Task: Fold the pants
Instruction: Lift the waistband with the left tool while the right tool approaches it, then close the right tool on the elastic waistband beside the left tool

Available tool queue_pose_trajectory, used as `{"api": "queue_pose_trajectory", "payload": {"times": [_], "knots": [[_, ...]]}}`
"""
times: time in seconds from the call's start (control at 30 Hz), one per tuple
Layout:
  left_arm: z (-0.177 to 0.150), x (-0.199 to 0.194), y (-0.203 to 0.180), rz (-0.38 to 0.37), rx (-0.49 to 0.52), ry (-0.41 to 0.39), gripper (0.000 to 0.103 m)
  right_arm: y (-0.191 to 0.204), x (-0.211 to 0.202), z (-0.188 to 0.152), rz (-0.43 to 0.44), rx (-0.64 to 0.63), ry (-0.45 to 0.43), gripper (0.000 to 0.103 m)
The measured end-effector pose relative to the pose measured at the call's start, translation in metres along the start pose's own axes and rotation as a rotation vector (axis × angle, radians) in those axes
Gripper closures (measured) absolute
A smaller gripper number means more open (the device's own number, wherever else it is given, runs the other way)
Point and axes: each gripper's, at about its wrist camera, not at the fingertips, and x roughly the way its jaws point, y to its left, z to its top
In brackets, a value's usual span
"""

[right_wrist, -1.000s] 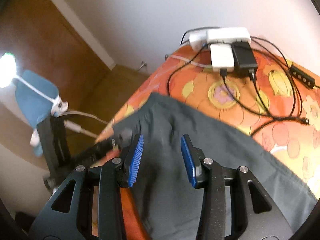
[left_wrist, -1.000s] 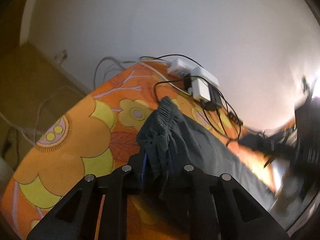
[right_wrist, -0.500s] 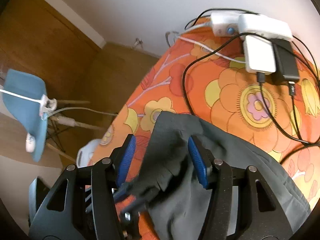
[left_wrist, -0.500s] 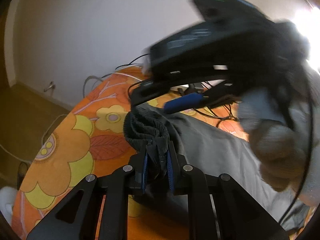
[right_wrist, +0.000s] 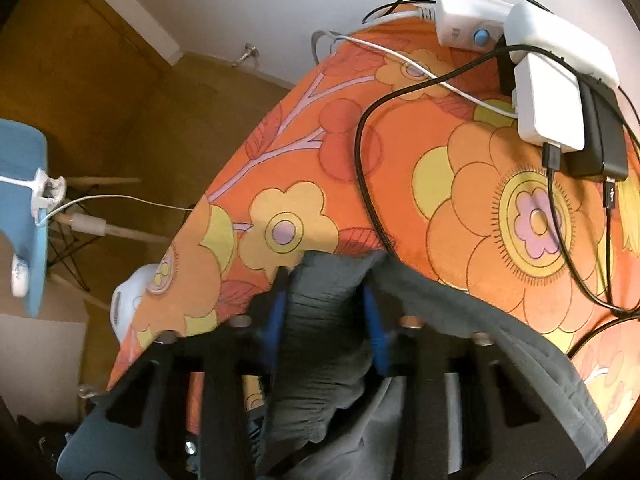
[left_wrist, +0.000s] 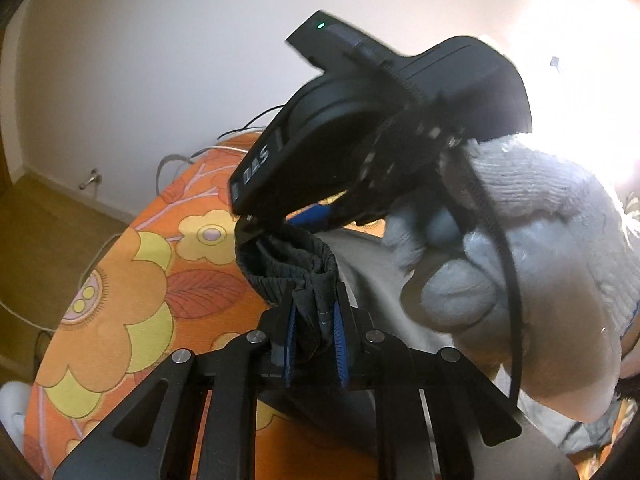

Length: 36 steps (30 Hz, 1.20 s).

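Note:
Dark grey pants (right_wrist: pixel 500 344) lie on a table covered with an orange flowered cloth (right_wrist: pixel 440 168). In the left wrist view my left gripper (left_wrist: pixel 314 332) is shut on a bunched part of the elastic waistband (left_wrist: pixel 288 260) and holds it slightly above the cloth. My right gripper (left_wrist: pixel 316 216), held by a hand in a white knit glove (left_wrist: pixel 520 264), comes down on the same waistband just beyond the left one. In the right wrist view the right gripper (right_wrist: pixel 326 312) has its jaws closing, with the gathered waistband (right_wrist: pixel 320 300) filling the gap between the blue pads.
A white power strip (right_wrist: pixel 540 36), a white charger (right_wrist: pixel 548 104), a black charger (right_wrist: pixel 604 136) and black cables (right_wrist: pixel 364 152) lie on the far end of the table. Left of the table edge is wooden floor with a blue chair (right_wrist: pixel 20 160) and a white object (right_wrist: pixel 124 300).
The right gripper swung in and down to the waistband beside the left gripper, and its jaws widened, then narrowed around the fabric. The left gripper kept its grip and rolled a little.

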Motion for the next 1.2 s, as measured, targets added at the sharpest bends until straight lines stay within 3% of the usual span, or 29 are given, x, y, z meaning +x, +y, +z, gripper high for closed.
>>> {"api": "queue_pose_trajectory", "payload": {"times": [0.27,0.4,0.63,0.73,0.8,0.93,0.97,1.07,1.2], "knots": [[-0.01,-0.012,-0.024,-0.059,0.053,0.02,0.09,-0.029,-0.054,-0.032,0.075,0.039,-0.155,0.076],[-0.018,-0.022,-0.053,-0.099,0.118,0.029,0.09,-0.06,-0.09,-0.074,0.093,0.087,-0.239,0.077],[-0.038,-0.024,-0.097,-0.18,0.185,0.091,0.09,-0.095,-0.114,-0.111,0.089,0.109,-0.232,0.076],[-0.051,-0.022,-0.105,-0.183,0.211,0.117,0.091,-0.11,-0.11,-0.125,-0.013,0.1,-0.15,0.068],[-0.055,-0.019,-0.105,-0.183,0.211,0.135,0.091,-0.117,-0.123,-0.129,-0.079,0.103,-0.192,0.064],[-0.06,-0.021,-0.102,-0.158,0.216,0.129,0.091,-0.104,-0.156,-0.116,0.014,0.05,-0.268,0.064],[-0.061,-0.023,-0.102,-0.152,0.223,0.126,0.09,-0.095,-0.156,-0.113,0.034,0.02,-0.256,0.064],[-0.061,-0.022,-0.102,-0.14,0.231,0.118,0.091,-0.066,-0.131,-0.105,0.11,-0.036,-0.105,0.064],[-0.061,-0.02,-0.102,-0.131,0.255,0.11,0.09,-0.041,-0.097,-0.1,0.063,-0.066,0.008,0.064]]}}
